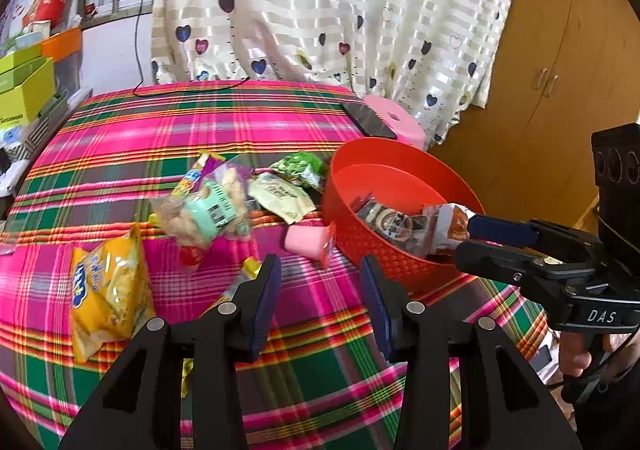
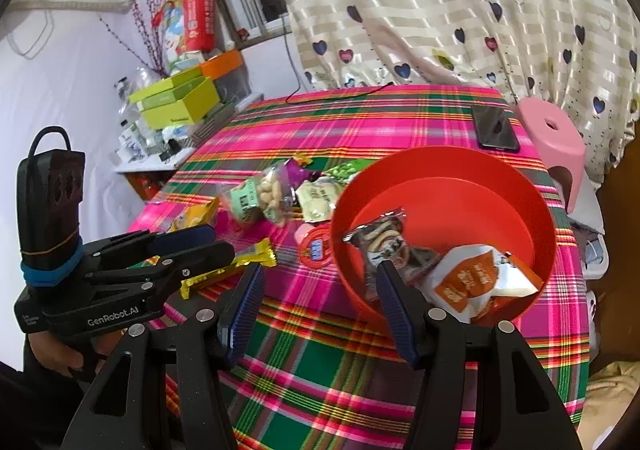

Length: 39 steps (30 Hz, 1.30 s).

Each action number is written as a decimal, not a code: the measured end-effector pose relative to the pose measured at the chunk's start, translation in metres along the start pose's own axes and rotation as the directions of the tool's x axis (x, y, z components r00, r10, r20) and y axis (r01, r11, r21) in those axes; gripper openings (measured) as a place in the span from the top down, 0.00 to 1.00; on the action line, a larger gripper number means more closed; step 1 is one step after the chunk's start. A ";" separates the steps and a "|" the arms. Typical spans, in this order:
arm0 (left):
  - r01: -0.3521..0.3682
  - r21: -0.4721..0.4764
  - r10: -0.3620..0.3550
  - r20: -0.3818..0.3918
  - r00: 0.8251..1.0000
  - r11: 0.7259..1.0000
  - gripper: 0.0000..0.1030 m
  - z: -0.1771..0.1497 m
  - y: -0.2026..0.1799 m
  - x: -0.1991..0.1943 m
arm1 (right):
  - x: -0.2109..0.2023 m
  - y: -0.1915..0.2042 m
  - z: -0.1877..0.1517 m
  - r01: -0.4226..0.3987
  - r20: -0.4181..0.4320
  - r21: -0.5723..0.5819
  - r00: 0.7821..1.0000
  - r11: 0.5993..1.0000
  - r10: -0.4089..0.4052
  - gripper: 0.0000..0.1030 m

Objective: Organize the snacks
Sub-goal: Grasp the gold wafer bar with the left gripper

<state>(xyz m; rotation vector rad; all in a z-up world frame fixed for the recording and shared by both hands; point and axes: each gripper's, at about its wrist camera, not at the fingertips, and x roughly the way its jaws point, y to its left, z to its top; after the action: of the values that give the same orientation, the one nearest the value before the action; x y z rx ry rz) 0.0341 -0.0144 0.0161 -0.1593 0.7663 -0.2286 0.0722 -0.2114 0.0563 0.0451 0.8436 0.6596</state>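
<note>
A red plastic bowl (image 2: 440, 186) stands on the plaid tablecloth (image 2: 320, 370). A dark packet (image 2: 384, 242) and an orange-and-white packet (image 2: 472, 278) lie inside it. Left of the bowl (image 1: 400, 186) lie loose snacks: a yellow bag (image 1: 108, 290), a peanut bag with a teal label (image 1: 208, 210), a cream packet (image 1: 280, 198), a green packet (image 1: 304, 166), a pink packet (image 1: 306, 240) and a yellow bar (image 2: 240, 266). My left gripper (image 1: 320, 290) hovers open over the cloth, holding nothing. My right gripper (image 2: 320, 290) is open at the bowl's near rim, also holding nothing.
A black phone (image 2: 494, 128) lies at the table's far right corner, with a pink stool (image 2: 556, 134) beyond it. Green boxes (image 2: 180, 102) are stacked on a shelf to the left. A heart-print curtain (image 1: 320, 10) hangs behind, and a wooden cabinet (image 1: 560, 90) stands at the right.
</note>
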 end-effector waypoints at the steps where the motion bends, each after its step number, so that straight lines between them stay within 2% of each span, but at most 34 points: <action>1: -0.002 -0.004 0.002 0.001 1.000 1.000 0.59 -0.001 0.002 -0.001 | 0.001 0.002 0.000 -0.001 -0.002 -0.004 1.000 1.000 0.001 0.45; 18: -0.045 -0.058 0.044 -0.018 0.999 0.997 0.59 -0.030 0.051 -0.008 | 0.023 0.039 0.001 -0.006 -0.055 -0.064 0.999 0.998 0.002 0.45; 28: -0.056 -0.022 0.055 -0.062 0.997 0.998 0.59 -0.040 0.068 0.004 | 0.036 0.046 0.002 -0.016 -0.081 -0.079 0.997 0.997 0.010 0.45; 30: -0.054 0.001 0.054 -0.072 0.996 0.999 0.55 -0.041 0.067 0.009 | 0.038 0.044 0.001 -0.017 -0.086 -0.076 0.996 0.997 0.010 0.45; 33: -0.061 0.031 0.063 -0.086 0.994 0.998 0.54 -0.041 0.066 0.018 | 0.041 0.043 0.002 -0.019 -0.090 -0.075 0.996 0.997 0.012 0.45; 39: -0.079 0.061 0.087 -0.151 0.985 0.995 0.54 -0.045 0.066 0.041 | 0.047 0.041 0.004 -0.024 -0.100 -0.074 0.995 0.997 0.016 0.45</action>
<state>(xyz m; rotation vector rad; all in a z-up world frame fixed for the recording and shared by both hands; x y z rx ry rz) 0.0404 0.0362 -0.0580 -0.0578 0.9173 -0.1842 0.0760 -0.1514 0.0388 -0.0476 0.9139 0.7165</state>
